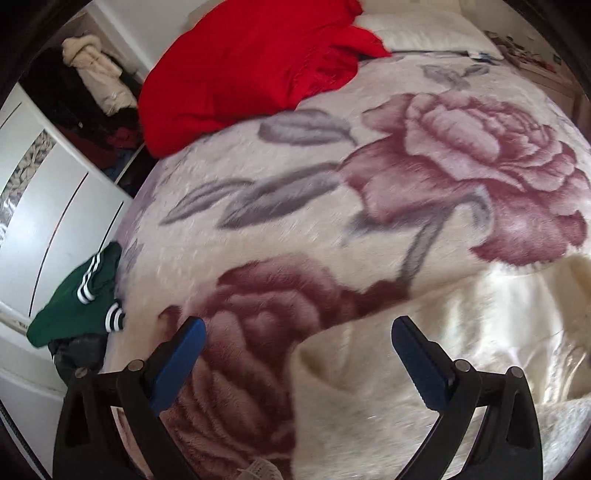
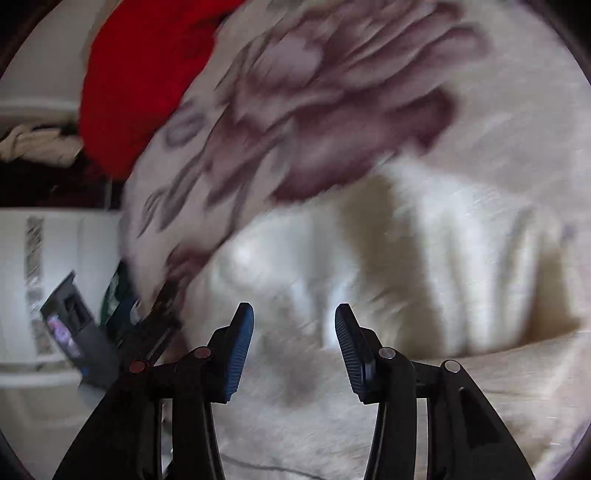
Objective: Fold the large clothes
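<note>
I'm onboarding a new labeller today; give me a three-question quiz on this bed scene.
1. True or false: the left gripper is shut on the cream garment.
2. Which lies at the bed's left edge? A) green striped garment B) yellow towel C) blue jeans
3. Fill in: the red blanket lies at the bed's ____ end, far from the grippers.

Key: 1 false, its jaws are open and empty, as are the right gripper's; 2 A; 3 far (pillow) end.
</note>
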The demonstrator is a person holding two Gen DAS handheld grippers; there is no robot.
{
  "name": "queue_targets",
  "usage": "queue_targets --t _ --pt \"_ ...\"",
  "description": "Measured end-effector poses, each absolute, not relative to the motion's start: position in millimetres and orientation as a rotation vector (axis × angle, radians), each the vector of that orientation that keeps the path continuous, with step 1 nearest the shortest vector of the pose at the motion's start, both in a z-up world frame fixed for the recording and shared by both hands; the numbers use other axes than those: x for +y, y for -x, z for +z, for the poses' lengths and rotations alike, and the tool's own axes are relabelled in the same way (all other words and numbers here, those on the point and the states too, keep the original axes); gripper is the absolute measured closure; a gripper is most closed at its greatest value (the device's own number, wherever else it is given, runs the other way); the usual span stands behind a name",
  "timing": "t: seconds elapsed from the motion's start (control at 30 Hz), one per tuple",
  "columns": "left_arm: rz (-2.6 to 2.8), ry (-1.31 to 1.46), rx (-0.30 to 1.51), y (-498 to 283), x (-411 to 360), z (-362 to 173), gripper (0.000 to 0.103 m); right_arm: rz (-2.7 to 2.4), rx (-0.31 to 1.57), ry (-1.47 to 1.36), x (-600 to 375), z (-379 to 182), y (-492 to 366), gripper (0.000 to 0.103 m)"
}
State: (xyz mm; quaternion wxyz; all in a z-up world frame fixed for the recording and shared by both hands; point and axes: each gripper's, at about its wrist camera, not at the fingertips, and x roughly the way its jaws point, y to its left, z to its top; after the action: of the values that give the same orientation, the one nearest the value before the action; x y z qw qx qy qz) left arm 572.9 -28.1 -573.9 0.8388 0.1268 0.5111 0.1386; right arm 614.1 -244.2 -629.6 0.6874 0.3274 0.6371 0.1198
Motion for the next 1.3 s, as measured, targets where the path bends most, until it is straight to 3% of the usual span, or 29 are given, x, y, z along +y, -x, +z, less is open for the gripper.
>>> queue_targets --t 0.27,0.3,0.33,0.63,0.9,1.0,1.13,1.3 --pt "0.315 -0.242 1.132 -570.4 -7.6 -599.3 0.0 0.181 1.693 -0.459 -169.3 -714.3 -633.0 0.056" --pt "0.315 -0.243 1.13 -569.2 -7.4 -599.0 0.0 0.181 1.665 -0.439 -165.5 -712.1 -631.8 0.063" --pt "0.314 -0.24 1.127 -568.3 -7.1 -598.8 0.0 0.2 1.628 -0.433 -162.4 -706.9 -630.3 0.096" --pt "0.292 -0.228 1.078 -576.9 -1.4 -582.7 0.0 0.115 1.4 -0.258 -148.9 -659.2 -632.0 0.098" --pt "0.289 -0.222 1.099 -588.2 2.2 -590.2 0.0 0.054 1.44 -0.249 -152.8 -677.6 -677.0 0.098" --pt "0.251 -0.214 1.113 -581.0 -0.2 -586.5 0.0 0.111 1.519 -0.37 -170.5 -681.6 -680.3 0.092" --pt "0.189 -0.198 1.092 -568.2 -13.2 -572.2 0.0 0.031 1.407 -0.467 -236.5 -626.0 -653.8 0.052" --pt "0.128 -0.236 1.102 -578.4 -43.8 -582.2 0.0 -0.14 1.42 -0.404 -299.5 -613.7 -626.1 0.049"
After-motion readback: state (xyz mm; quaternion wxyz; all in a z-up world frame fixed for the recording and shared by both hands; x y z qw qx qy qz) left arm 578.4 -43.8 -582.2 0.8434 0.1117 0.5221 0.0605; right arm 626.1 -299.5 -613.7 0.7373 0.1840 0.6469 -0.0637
